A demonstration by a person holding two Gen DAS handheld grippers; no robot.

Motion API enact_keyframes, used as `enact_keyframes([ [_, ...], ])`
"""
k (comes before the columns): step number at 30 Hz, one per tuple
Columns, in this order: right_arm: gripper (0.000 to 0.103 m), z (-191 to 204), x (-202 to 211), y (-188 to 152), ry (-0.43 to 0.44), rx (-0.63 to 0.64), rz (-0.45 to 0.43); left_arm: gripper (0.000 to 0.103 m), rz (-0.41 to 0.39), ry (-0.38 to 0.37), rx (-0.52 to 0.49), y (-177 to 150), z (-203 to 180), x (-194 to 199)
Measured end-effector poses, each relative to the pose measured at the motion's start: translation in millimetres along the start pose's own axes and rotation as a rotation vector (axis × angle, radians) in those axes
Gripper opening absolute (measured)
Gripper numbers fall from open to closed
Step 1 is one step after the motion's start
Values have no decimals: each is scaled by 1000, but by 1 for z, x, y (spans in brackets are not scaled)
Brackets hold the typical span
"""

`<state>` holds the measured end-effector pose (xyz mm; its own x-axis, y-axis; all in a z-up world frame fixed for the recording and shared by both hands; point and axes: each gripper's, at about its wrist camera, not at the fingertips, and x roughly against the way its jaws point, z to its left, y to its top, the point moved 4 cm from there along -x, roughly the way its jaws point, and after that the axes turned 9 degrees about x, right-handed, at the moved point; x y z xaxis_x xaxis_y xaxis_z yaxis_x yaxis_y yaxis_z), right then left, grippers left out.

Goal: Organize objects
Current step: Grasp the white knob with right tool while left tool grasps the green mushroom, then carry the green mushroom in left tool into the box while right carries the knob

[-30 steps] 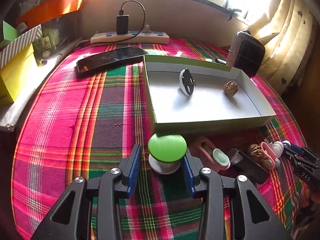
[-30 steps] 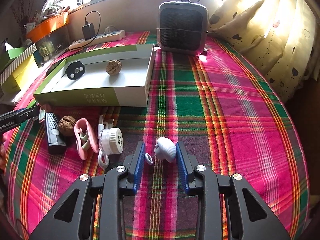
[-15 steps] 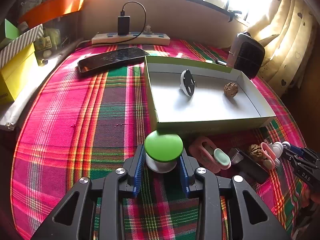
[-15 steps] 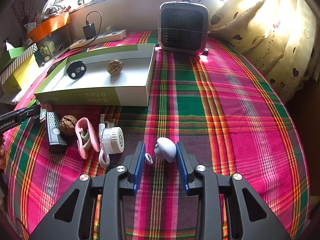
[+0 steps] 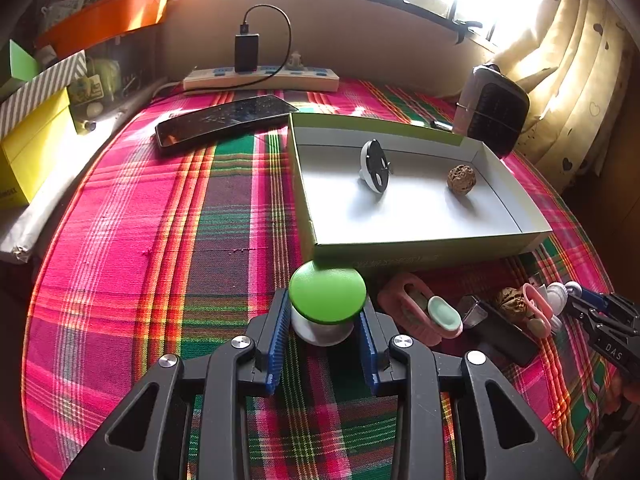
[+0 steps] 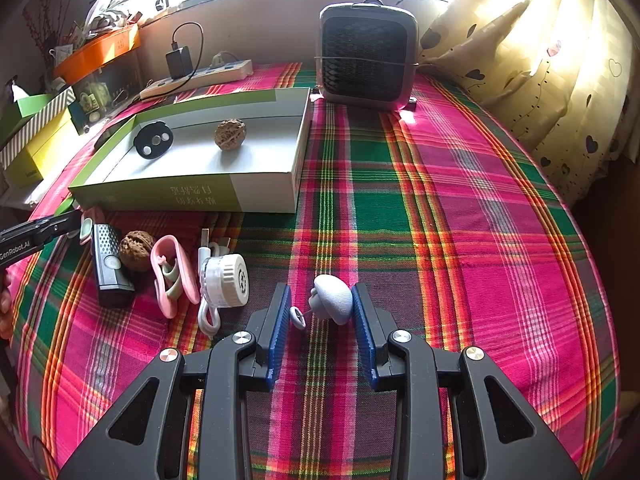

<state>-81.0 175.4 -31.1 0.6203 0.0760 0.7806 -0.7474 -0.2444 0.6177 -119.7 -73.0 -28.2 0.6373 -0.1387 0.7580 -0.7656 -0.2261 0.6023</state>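
My left gripper (image 5: 324,320) is shut on a green-topped white knob (image 5: 327,295) just in front of the open green-and-white box (image 5: 420,250). The box holds a black-and-white disc (image 5: 375,165) and a walnut (image 5: 461,178). My right gripper (image 6: 322,312) straddles a small white mushroom-shaped piece (image 6: 334,298); the right pad touches it, the left pad stands apart. The box also shows in the right wrist view (image 6: 192,196).
Loose items lie in front of the box: a pink clip (image 6: 174,274), a second walnut (image 6: 136,250), a black device (image 6: 108,264), a white reel with cable (image 6: 228,280). A phone (image 5: 220,120), power strip (image 5: 260,78) and heater (image 6: 366,56) stand behind.
My left gripper has closed on the green-topped knob. My right gripper has narrowed slightly around the white piece.
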Motion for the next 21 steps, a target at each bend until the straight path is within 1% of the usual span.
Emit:
enact_keyframes([
  [6, 32, 0, 0, 0, 1, -1, -1, 29, 1, -1, 4, 0, 0, 0],
  [7, 32, 0, 0, 0, 2, -1, -2, 27, -3, -1, 2, 1, 0, 2],
  [9, 32, 2, 0, 1, 7, 1, -5, 17, -11, -2, -3, 2, -1, 4],
  [21, 32, 3, 2, 1, 6, -1, -8, 16, -19, -4, -3, 2, 2, 6],
])
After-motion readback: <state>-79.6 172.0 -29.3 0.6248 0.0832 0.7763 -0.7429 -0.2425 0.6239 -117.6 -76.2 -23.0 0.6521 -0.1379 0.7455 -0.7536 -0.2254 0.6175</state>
